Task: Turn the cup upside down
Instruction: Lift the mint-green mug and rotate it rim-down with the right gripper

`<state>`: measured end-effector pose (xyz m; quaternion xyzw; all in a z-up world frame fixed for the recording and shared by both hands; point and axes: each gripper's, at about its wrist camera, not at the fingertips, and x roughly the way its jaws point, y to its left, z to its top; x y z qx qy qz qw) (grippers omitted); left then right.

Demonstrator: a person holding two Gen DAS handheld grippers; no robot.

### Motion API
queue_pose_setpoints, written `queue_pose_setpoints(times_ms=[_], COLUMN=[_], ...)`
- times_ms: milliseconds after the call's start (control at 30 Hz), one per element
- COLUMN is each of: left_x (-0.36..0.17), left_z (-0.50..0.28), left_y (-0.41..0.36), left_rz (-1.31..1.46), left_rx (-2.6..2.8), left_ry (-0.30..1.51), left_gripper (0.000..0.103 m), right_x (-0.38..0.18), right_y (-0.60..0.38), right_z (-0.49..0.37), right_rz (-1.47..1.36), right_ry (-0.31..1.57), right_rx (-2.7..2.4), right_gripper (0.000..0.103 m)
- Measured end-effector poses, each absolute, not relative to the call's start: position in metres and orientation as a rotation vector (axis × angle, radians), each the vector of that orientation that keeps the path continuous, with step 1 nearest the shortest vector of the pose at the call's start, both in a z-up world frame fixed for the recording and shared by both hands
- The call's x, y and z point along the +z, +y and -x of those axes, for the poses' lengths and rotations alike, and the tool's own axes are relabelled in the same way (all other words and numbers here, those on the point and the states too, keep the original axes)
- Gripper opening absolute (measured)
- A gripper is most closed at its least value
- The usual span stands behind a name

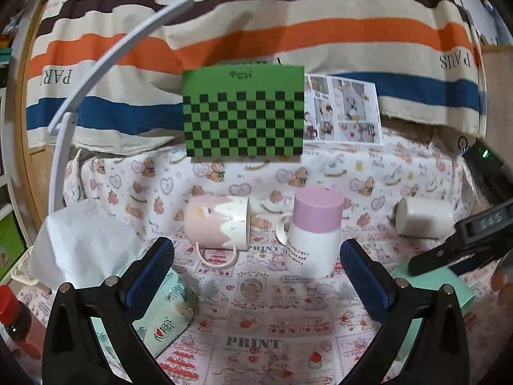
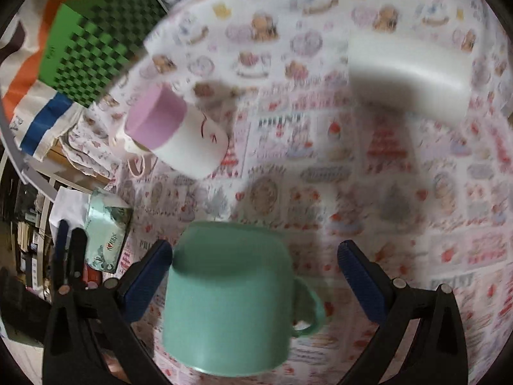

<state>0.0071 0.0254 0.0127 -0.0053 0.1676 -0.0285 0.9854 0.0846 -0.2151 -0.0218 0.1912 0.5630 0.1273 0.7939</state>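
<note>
A mint green cup (image 2: 231,295) stands between my right gripper's (image 2: 255,276) wide-open fingers, flat side up, handle to the right; the left finger is close to its side. In the left wrist view this cup (image 1: 449,285) shows at the right under the right gripper. My left gripper (image 1: 256,269) is open and empty above the cloth. A pink cup (image 1: 218,224) lies on its side. A white cup with a purple band (image 1: 315,231) stands upside down. A white cup (image 1: 423,216) lies on its side at the right.
A tissue pack (image 1: 163,308) with a sheet sticking out lies at the left. A green checkered box (image 1: 243,112) and a printed sheet (image 1: 343,109) stand at the back. A white curved lamp arm (image 1: 80,96) rises at the left. A red-capped bottle (image 1: 12,317) stands at the left edge.
</note>
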Motion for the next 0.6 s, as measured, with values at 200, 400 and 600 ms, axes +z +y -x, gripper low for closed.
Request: queue_pose_setpoints(times_ms=[200, 400, 600], left_x=[0.017, 0.014, 0.015], left_z=[-0.009, -0.016, -0.014], left_y=[0.048, 0.056, 0.062], left_rz=[0.121, 0.131, 0.149], left_rx=[-0.050, -0.010, -0.007], left_ry=[0.357, 0.399, 0.394], left_gripper=[0.102, 0.102, 0.102], right_x=[-0.023, -0.031, -0.022], right_y=[-0.196, -0.168, -0.171], right_z=[-0.092, -0.093, -0.090], right_rz=[-0.360, -0.190, -0.164], right_ry=[1.264, 1.343, 1.306], right_rx=[0.294, 0.338, 0.305], right_gripper=[0.103, 0.093, 0.090])
